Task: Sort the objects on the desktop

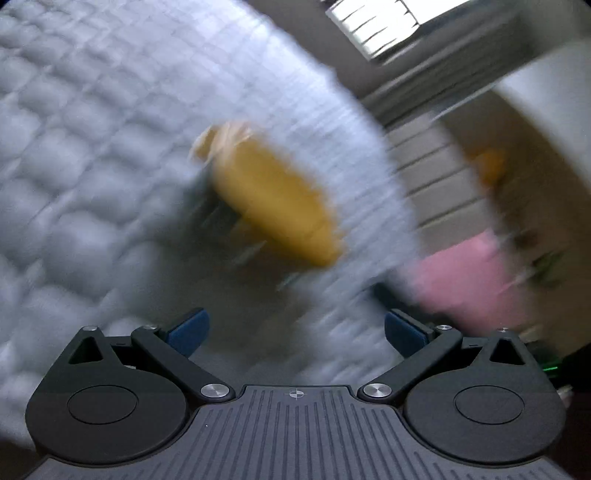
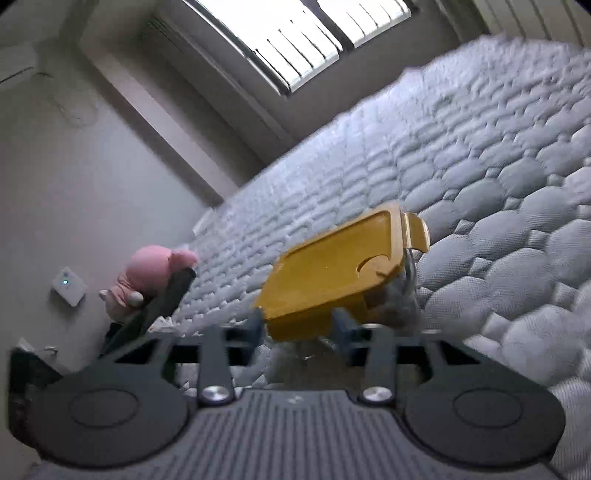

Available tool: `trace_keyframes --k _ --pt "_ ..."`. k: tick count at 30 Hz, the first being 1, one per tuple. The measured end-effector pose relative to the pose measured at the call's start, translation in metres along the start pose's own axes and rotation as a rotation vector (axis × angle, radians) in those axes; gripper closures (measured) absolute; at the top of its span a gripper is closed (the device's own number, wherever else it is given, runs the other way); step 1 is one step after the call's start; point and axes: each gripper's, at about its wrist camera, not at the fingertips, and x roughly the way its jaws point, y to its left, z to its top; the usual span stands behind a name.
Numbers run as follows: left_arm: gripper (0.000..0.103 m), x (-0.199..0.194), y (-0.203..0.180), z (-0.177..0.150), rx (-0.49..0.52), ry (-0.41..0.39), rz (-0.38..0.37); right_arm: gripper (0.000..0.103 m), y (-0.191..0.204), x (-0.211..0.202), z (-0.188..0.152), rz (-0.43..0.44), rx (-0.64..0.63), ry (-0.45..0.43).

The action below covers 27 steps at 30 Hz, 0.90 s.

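A clear container with a yellow lid (image 2: 332, 269) is held tilted over the quilted mattress (image 2: 480, 166). My right gripper (image 2: 300, 325) is shut on the near end of the container, its blue fingertips (image 2: 341, 325) on either side of the lid's edge. In the blurred left wrist view the same yellow-lidded container (image 1: 273, 199) is ahead of my left gripper (image 1: 295, 332), which is open and empty, apart from it. What is inside the container is not clear.
A pink plush toy (image 2: 147, 273) sits at the mattress edge by the wall, also a pink blur in the left wrist view (image 1: 469, 280). A dark object (image 2: 162, 299) leans beside it. A window (image 2: 306, 33) is above. A white wall switch (image 2: 68, 286) glows.
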Motion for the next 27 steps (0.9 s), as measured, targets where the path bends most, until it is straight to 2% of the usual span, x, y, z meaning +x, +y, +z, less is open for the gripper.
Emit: trace_keyframes --k 2,3,5,7,8,10,13,16,20,23,27 --pt "0.0 0.011 -0.016 0.036 0.074 -0.076 0.006 0.067 -0.002 0.022 0.02 -0.067 -0.042 -0.015" --pt "0.0 0.026 -0.02 0.051 0.101 -0.062 0.006 0.067 -0.003 0.032 0.028 -0.098 -0.073 -0.024" --pt "0.0 0.06 -0.027 0.078 0.142 -0.011 -0.001 0.072 -0.005 0.054 0.041 -0.145 -0.123 -0.026" --pt "0.0 0.094 -0.022 0.092 0.139 0.068 0.0 0.077 -0.01 0.076 0.05 -0.164 -0.137 0.005" --pt "0.0 0.11 -0.017 0.093 0.133 0.107 0.022 0.081 -0.014 0.084 0.051 -0.162 -0.136 0.026" --pt "0.0 0.133 -0.003 0.09 0.119 0.166 0.079 0.081 -0.019 0.094 0.048 -0.125 -0.12 0.079" --pt "0.0 0.132 0.016 0.085 0.083 0.136 0.047 0.085 -0.02 0.1 0.043 -0.101 -0.169 0.098" --pt "0.0 0.122 0.029 0.083 -0.002 0.121 0.017 0.092 -0.017 0.099 0.043 -0.132 -0.207 0.103" --pt "0.001 0.118 0.032 0.074 -0.016 0.104 0.024 0.094 -0.016 0.1 0.048 -0.191 -0.237 0.062" --pt "0.003 0.113 0.033 0.072 -0.025 0.088 0.039 0.094 -0.016 0.1 0.047 -0.197 -0.239 0.046" --pt "0.003 0.114 0.041 0.077 -0.06 0.093 0.018 0.094 -0.011 0.098 0.04 -0.221 -0.291 0.037"
